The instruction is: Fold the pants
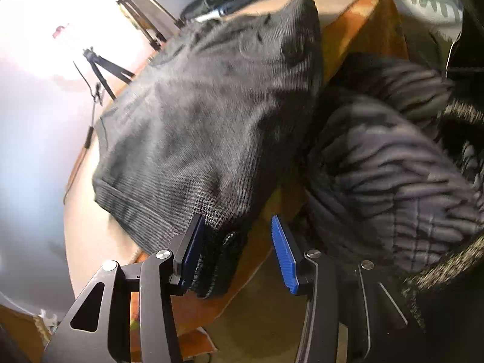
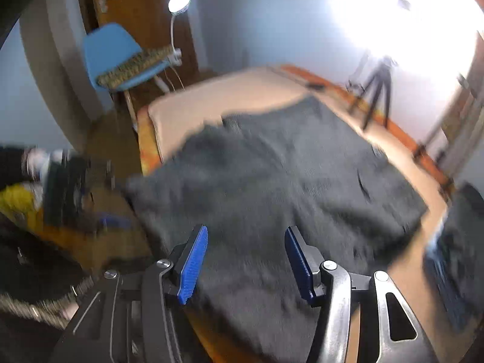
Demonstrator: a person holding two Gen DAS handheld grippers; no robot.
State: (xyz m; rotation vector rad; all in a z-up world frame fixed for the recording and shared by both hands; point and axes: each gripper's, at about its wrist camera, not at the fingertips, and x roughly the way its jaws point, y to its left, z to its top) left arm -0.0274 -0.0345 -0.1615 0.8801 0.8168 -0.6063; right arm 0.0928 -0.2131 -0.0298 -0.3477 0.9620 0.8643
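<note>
Dark grey checked pants [image 1: 205, 127] lie spread on a beige-topped table [image 1: 90, 230]; they also show in the right wrist view [image 2: 272, 181]. My left gripper [image 1: 239, 251] is open at the table's near edge. The pants' waistband corner with a button [image 1: 228, 239] hangs between its blue pads, against the left pad [image 1: 193, 248]. My right gripper [image 2: 246, 260] is open and empty, just above the near part of the pants. The image is motion-blurred.
A person's dark ribbed sleeve [image 1: 393, 166] is right of the left gripper. A blue chair [image 2: 118, 57] and a lamp [image 2: 179, 1] stand beyond the table's far left. Tripods [image 2: 378, 90] stand at the far right. The orange table edge [image 2: 148, 151] runs on the left.
</note>
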